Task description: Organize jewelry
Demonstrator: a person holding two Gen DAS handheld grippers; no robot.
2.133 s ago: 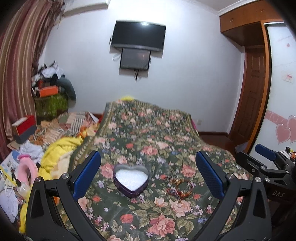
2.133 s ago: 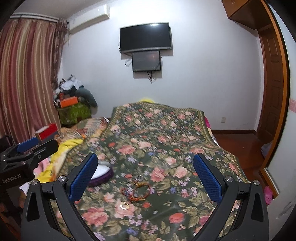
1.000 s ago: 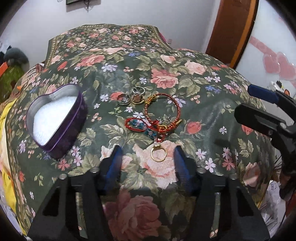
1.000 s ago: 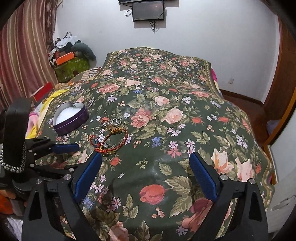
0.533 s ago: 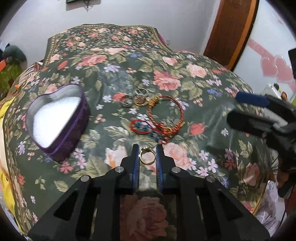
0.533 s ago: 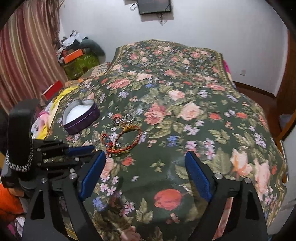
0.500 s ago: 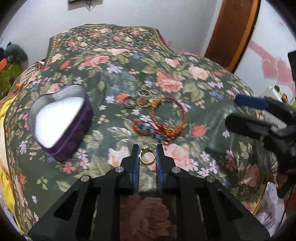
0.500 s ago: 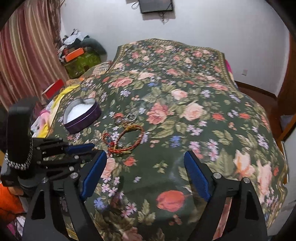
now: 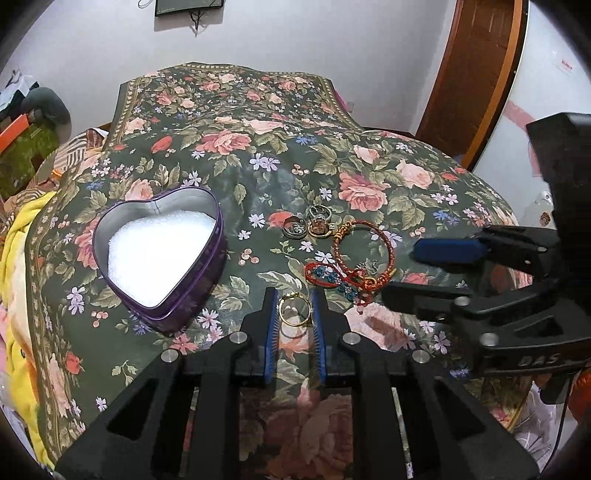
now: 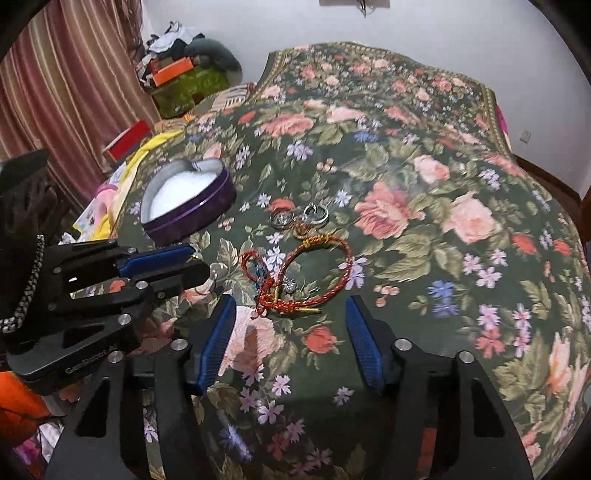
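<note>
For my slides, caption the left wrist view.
Left tool pinching a gold ring beside the heart tin.

Home bedroom: a bed wearing a floral bedspread is filling both views, a striped curtain is hanging at the left, a wall-mounted screen is showing above, a wooden door is standing right, clothes and boxes are piling in the corner.

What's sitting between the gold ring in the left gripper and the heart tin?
Nothing visible. The gold ring, pinched in the left gripper, faces only bare floral bedspread toward the open heart tin; the bracelets lie on the opposite side.
</note>
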